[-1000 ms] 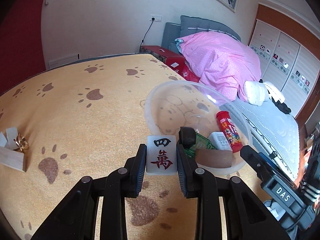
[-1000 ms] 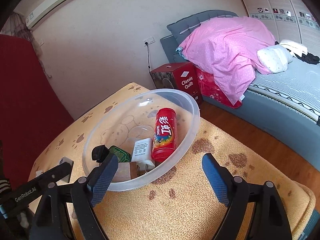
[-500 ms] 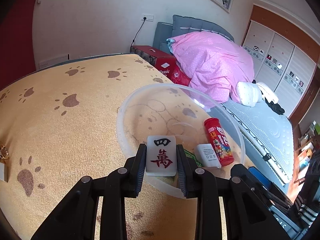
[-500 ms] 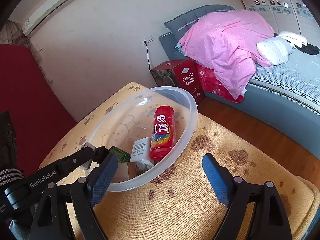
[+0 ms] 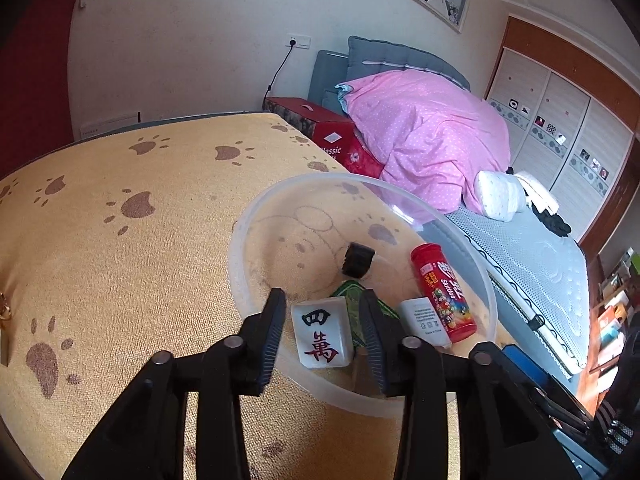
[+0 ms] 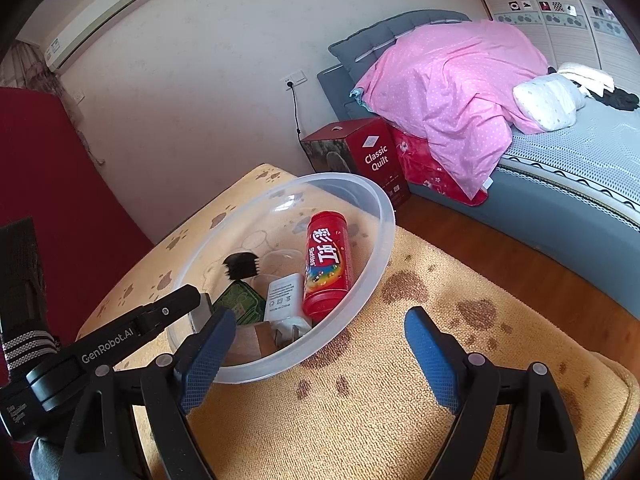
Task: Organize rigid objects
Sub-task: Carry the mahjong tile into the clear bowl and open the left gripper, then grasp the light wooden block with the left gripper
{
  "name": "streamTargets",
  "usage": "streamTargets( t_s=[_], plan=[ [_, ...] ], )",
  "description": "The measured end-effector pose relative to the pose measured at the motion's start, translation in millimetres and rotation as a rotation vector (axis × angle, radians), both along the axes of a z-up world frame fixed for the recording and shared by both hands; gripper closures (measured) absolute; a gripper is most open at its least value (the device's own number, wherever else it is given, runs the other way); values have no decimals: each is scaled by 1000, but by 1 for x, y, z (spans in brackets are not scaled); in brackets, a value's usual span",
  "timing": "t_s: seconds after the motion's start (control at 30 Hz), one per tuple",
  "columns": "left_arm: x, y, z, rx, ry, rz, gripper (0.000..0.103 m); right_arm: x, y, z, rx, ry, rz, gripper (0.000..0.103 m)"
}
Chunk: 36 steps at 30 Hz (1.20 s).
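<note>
I am spreading my left gripper [image 5: 323, 330]; the mahjong tile [image 5: 322, 332] sits loose between its jaws, inside the bowl [image 5: 256, 216] rim, lower centre. My right gripper [image 6: 320, 354] is hanging wide open, empty.

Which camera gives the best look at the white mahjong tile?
The left wrist view: the white mahjong tile faces it between the left gripper's fingers, characters readable. The right wrist view shows only its edge.
</note>
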<state>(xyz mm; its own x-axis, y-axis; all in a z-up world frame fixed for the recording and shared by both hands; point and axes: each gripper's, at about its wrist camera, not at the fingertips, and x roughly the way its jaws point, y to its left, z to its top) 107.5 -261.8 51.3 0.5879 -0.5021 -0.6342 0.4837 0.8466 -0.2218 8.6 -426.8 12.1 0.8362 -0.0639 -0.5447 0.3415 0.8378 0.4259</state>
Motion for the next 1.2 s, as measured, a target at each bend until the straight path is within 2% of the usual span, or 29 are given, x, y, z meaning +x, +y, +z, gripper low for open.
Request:
streamTargets(
  t_s=[0.1, 0.17, 0.3, 0.77, 1.07, 1.2],
  plan=[
    [-4, 1, 4, 9, -37, 6, 44, 0, 1, 0, 0, 0, 3, 14],
    [-3, 2, 4, 15, -31, 11, 44, 0, 1, 0, 0, 1, 2, 14],
    [2, 6, -3, 38, -4, 51, 35, 0, 1, 1, -2, 0, 4, 14],
    [-8, 24, -7, 118, -28, 101, 27, 1, 5, 2, -13, 3, 28, 13],
    [-6, 65, -5, 132, -15, 174, 26, 1, 8, 4, -29, 6, 28, 12],
    [-7, 89, -3, 129, -7, 203, 20, 1, 9, 5, -38, 4, 33, 11]
  ],
)
